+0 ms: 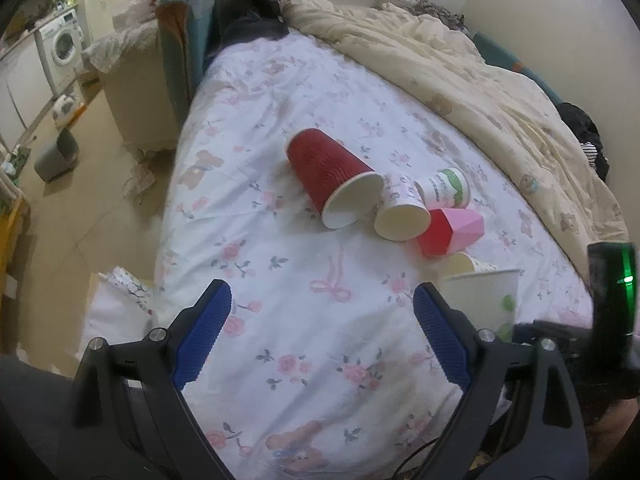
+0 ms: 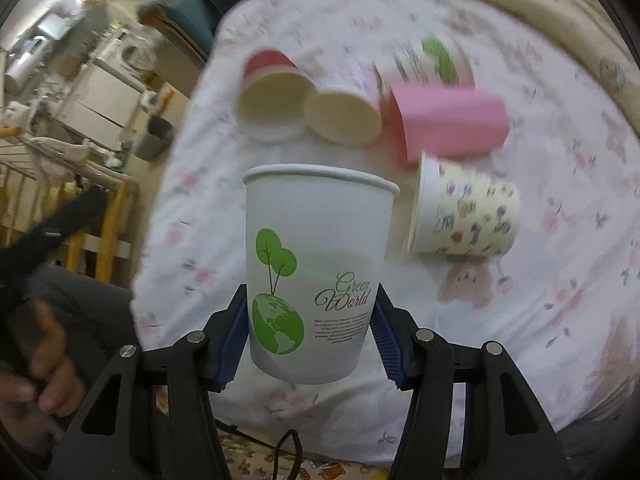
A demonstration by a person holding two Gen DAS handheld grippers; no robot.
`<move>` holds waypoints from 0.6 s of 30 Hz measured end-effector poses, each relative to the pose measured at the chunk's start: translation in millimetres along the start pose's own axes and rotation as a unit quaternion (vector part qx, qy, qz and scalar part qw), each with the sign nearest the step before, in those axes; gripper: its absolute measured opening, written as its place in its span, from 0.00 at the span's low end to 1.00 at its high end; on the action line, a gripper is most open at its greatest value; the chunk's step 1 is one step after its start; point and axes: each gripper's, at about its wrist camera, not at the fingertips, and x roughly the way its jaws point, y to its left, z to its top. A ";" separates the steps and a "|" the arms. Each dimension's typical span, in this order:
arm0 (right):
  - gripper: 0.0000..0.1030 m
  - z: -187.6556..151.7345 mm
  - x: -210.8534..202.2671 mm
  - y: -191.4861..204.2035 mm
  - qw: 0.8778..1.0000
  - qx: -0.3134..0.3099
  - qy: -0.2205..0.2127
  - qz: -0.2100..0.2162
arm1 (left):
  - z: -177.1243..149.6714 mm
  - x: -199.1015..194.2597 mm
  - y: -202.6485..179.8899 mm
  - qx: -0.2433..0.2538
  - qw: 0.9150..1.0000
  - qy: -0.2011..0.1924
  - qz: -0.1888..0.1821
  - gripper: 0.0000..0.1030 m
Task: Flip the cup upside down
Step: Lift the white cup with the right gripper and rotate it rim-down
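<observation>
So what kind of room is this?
Most likely a small bedroom or studio flat: the cups lie on a bed with a floral sheet and a rumpled cream duvet, and a washing machine stands nearby.

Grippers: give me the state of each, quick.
Left gripper: open, holding nothing.
Right gripper: shut on the white cup, rim up.

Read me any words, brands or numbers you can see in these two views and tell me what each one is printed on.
"Green World": in script on the white cup held in the right gripper, beside its green tree-and-globe drawing.
Small print under that script: too small to read.
Green print on the small white cup lying on the bed: too blurred to read.
Patterned cup: motion-blurred, nothing legible.
Nothing else carries readable text.
</observation>
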 end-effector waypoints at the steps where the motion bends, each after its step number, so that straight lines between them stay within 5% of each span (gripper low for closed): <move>1: 0.57 -0.7 -5.2 0.2 1.000 -0.006 -0.008 0.001 | -0.2 0.9 -1.3 0.002 1.000 0.001 0.000 0.88; 6: 0.57 -3.3 -21.6 -4.1 0.998 -0.025 -0.048 0.009 | -2.0 3.2 -11.1 0.023 1.000 -0.003 0.006 0.88; 11: 0.57 -9.7 -4.3 -14.0 0.999 -0.011 -0.033 0.014 | -1.0 8.8 -15.6 0.031 1.000 -0.001 0.004 0.88; 18: 0.57 -4.0 1.7 -6.8 0.999 -0.010 -0.028 0.045 | -1.6 10.2 -25.9 0.044 0.998 0.008 -0.048 0.88</move>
